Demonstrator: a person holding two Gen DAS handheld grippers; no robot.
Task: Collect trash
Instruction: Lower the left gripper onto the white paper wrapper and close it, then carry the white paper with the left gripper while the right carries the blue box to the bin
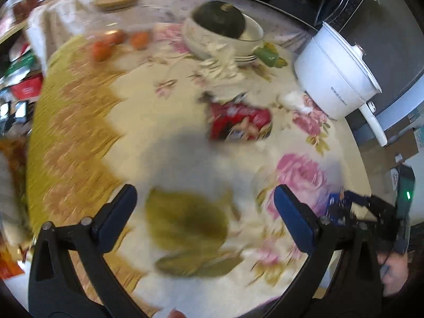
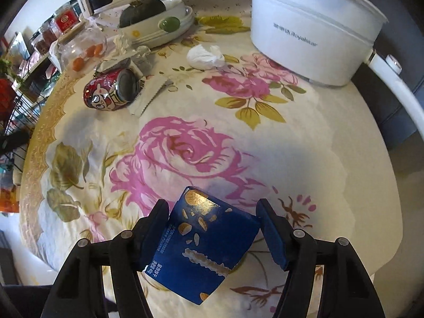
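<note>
A blue snack box (image 2: 204, 243) sits tilted between the pads of my right gripper (image 2: 213, 209), which is shut on it just above the flowered tablecloth (image 2: 304, 159). Further back lie a red drink can (image 2: 106, 92) on its side, a torn white wrapper (image 2: 143, 100) and a crumpled white tissue (image 2: 205, 57). The left wrist view is blurred. In it my left gripper (image 1: 205, 198) stands open over the cloth with nothing between its fingers. The red can (image 1: 238, 122) is ahead of it, and the blue box (image 1: 335, 204) shows at the right.
A white electric pot (image 2: 312, 31) stands at the back right. A bowl on stacked plates (image 2: 169, 33) holds a dark squash (image 2: 143, 10). A glass jar (image 2: 82, 47) with small orange fruits stands at the back left. The round table's edge (image 2: 381, 238) curves past on the right.
</note>
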